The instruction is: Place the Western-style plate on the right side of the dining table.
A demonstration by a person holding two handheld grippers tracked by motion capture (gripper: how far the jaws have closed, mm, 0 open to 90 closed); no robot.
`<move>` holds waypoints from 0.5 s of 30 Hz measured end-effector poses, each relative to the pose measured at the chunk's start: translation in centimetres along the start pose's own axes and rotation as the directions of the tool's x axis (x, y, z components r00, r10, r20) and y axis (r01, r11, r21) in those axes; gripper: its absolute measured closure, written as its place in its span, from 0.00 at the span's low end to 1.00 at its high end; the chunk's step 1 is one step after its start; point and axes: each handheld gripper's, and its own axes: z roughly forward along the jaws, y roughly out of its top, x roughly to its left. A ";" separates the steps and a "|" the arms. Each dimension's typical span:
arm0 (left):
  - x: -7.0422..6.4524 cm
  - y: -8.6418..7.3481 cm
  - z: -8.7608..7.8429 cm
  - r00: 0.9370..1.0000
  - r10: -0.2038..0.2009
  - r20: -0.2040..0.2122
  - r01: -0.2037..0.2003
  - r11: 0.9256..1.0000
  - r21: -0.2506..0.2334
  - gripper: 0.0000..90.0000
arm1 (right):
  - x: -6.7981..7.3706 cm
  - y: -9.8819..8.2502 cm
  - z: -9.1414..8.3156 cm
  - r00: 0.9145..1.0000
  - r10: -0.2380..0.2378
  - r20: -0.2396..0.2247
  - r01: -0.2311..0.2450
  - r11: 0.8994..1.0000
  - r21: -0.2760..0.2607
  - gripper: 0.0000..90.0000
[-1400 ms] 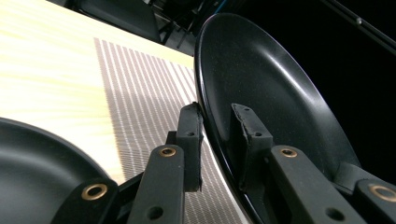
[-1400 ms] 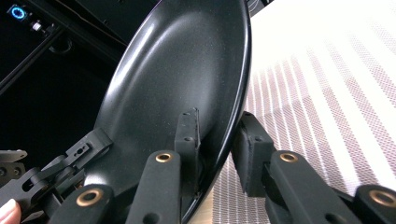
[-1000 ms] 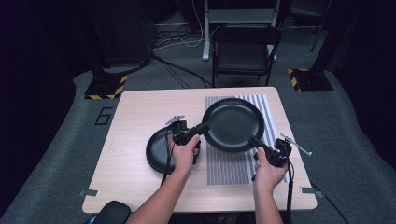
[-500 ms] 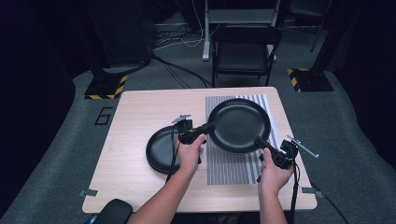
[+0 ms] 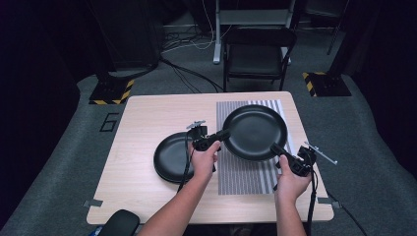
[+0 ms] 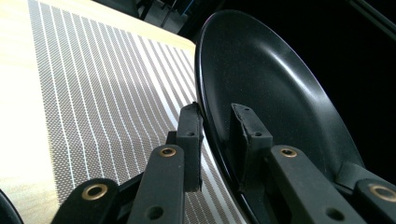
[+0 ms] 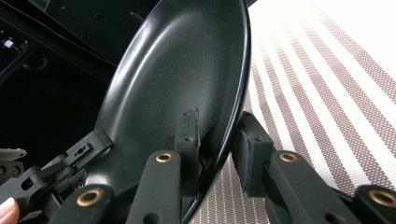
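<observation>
1. We held a black plate (image 5: 254, 132) in the air between our two grippers, over the far part of the striped placemat (image 5: 246, 174) at the right of the wooden table (image 5: 147, 118)
2. Our left gripper (image 5: 223, 134) took the plate's rim at about 9 o'clock; in the left gripper view its jaws were closed down narrow on that rim, one pad on the underside and one on the glossy inner face (image 6: 261, 88)
3. Our right gripper (image 5: 273, 147) took the rim at about 4 o'clock; in the right gripper view its jaws were likewise pinched on the edge, one pad inside the dish (image 7: 177, 84) and one beneath it
4. A second black plate (image 5: 172, 157) lay flat on the table at about 8 o'clock from the held one, just beside our left hand (image 5: 204, 160)
5. We judged the plate stiff, so it would not sag between two opposite rim grips
6. We judged its gloss slippery, so a thin rim pinch could slide if either gripper tilted or eased
7. We judged it moderately heavy and likely breakable if ceramic, so it called for a slow, level set-down
8. We judged the rim the only workable hold, with the grips kept roughly opposite for balance
</observation>
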 end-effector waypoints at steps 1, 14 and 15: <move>0.1 0.0 0.1 1.000 -0.002 -0.002 0.002 1.000 0.000 0.83 | -0.1 0.0 0.1 1.000 0.001 -0.002 -0.001 1.000 0.002 0.81; 0.5 0.8 1.5 1.000 -0.014 -0.015 0.014 1.000 0.008 0.83 | -0.7 1.0 1.6 1.000 0.010 0.003 -0.010 1.000 0.018 0.81; 0.5 0.9 1.7 1.000 -0.016 -0.019 0.016 1.000 0.006 0.83 | -0.7 1.2 1.7 1.000 0.011 0.002 -0.011 1.000 0.017 0.81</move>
